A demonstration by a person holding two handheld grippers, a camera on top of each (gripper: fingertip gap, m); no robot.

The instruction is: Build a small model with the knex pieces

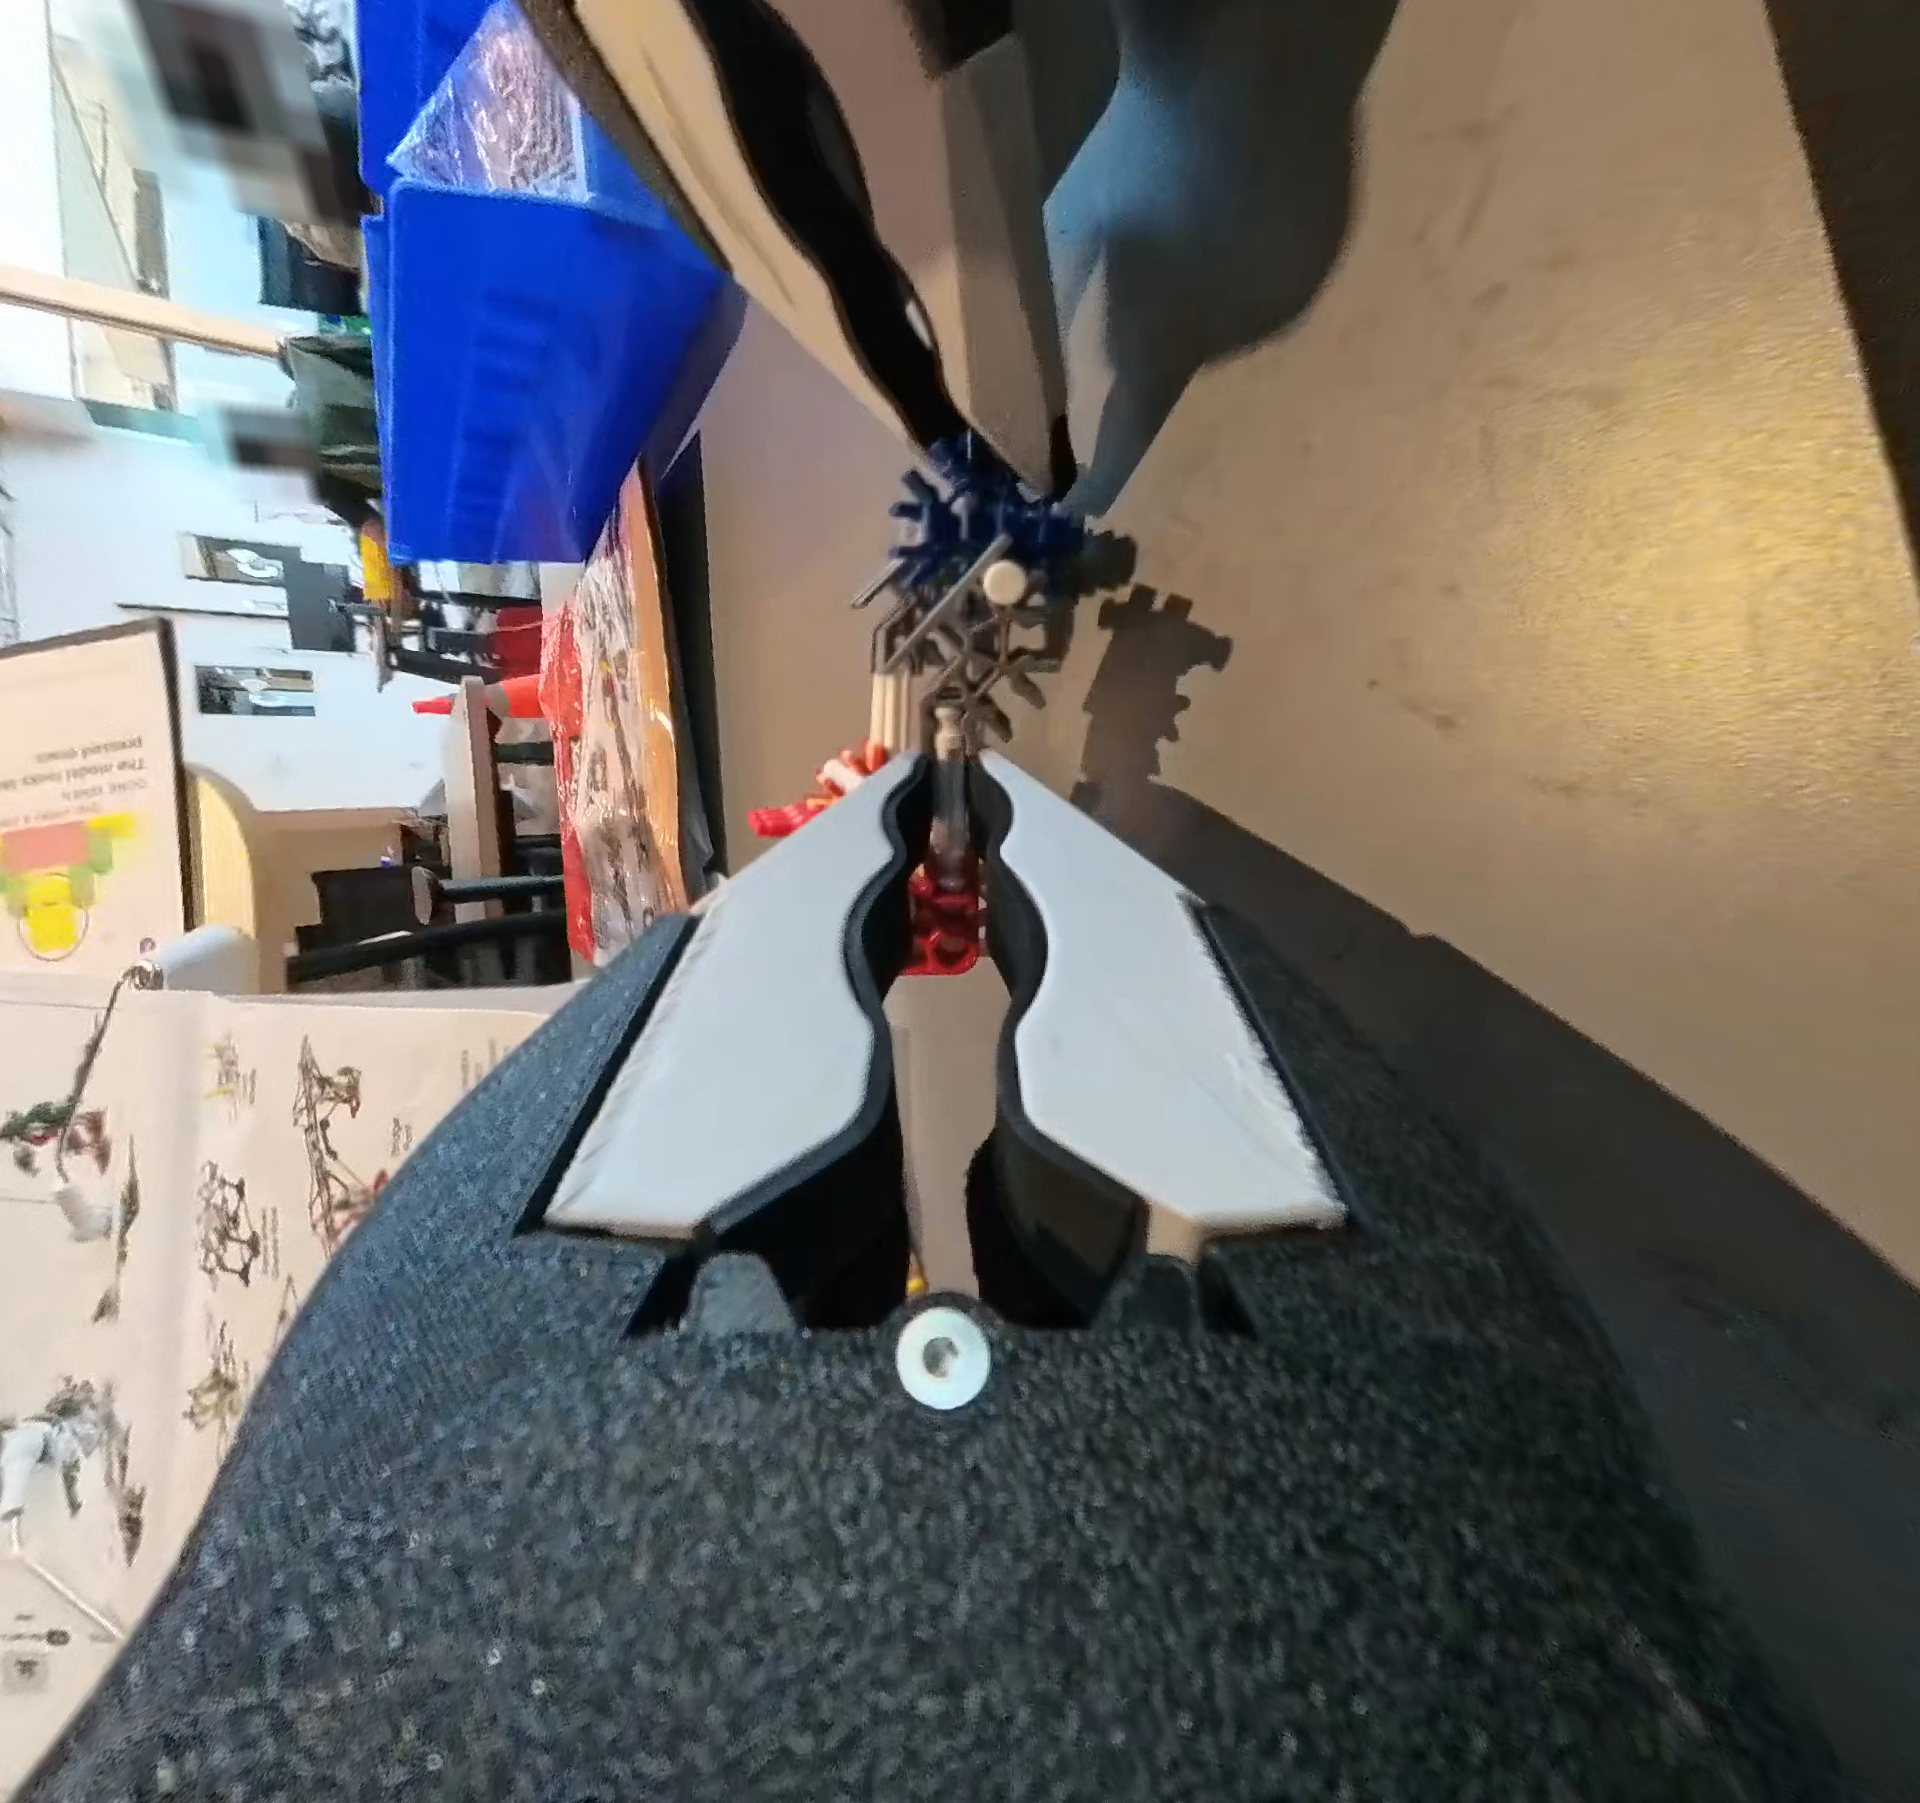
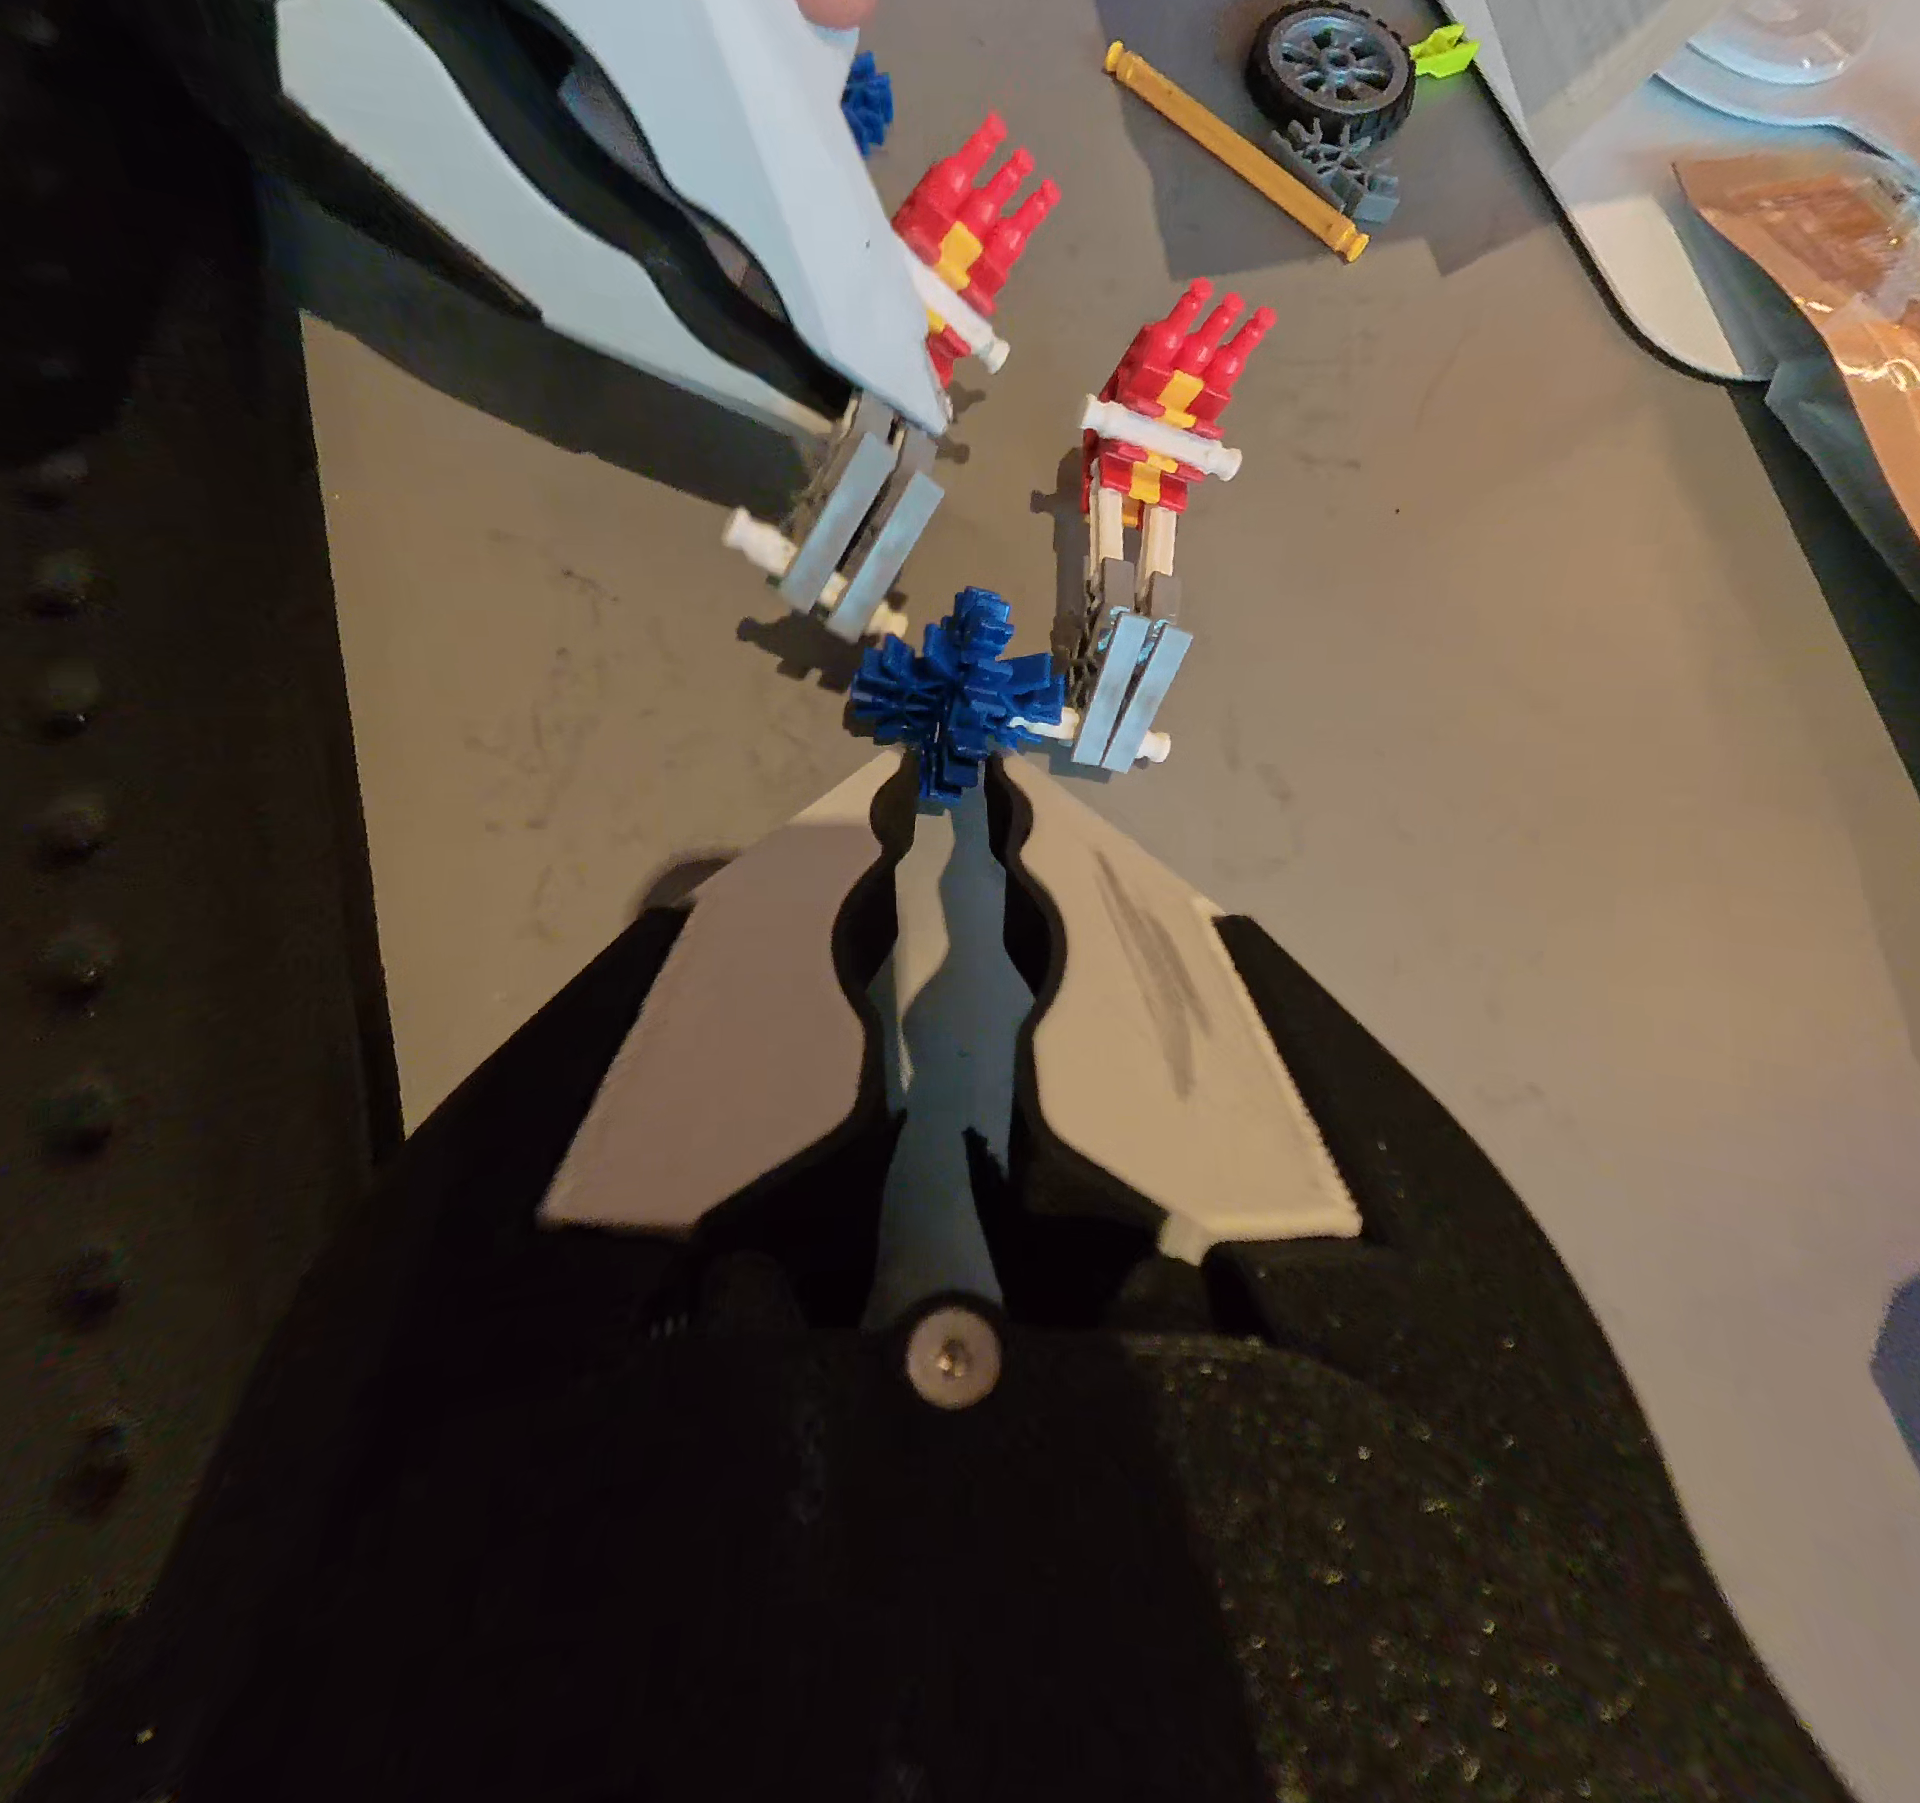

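So the surface is a plain grey tabletop (image 2: 1455, 818), scuffed in spots and lit warm in the left wrist view, where the whole scene is seen rolled on its side. Going left to right in that view: a cluttered room is seen at the far left with a framed poster (image 1: 88, 797) and a printed sheet of model drawings (image 1: 208, 1234) nearer the camera, then blue plastic bins (image 1: 520, 351) with a clear bag in one, then a red-and-orange printed box (image 1: 623, 714), none of which is caught by the other camera. In the middle the left gripper (image 1: 951, 766) is closed down to a narrow slit on a thin white rod of a small red, white and grey building-toy piece (image 1: 951, 673), which is held off the table. The right gripper (image 2: 951, 777) is seen coming in from the top there, its tips squeezed nearly together on a blue spiky connector (image 2: 956, 683), which sits right up against the gripped piece. What only the right wrist view gives: a second red-and-yellow assembly (image 2: 1153, 506) pinned to the blue connector by a short white rod, and farther right a yellow rod (image 2: 1236, 148), a black toy wheel (image 2: 1330, 75), a grey connector (image 2: 1335, 164) touching it, a lime green bit (image 2: 1444, 49) and a clear plastic bag (image 2: 1766, 143) at the table edge.
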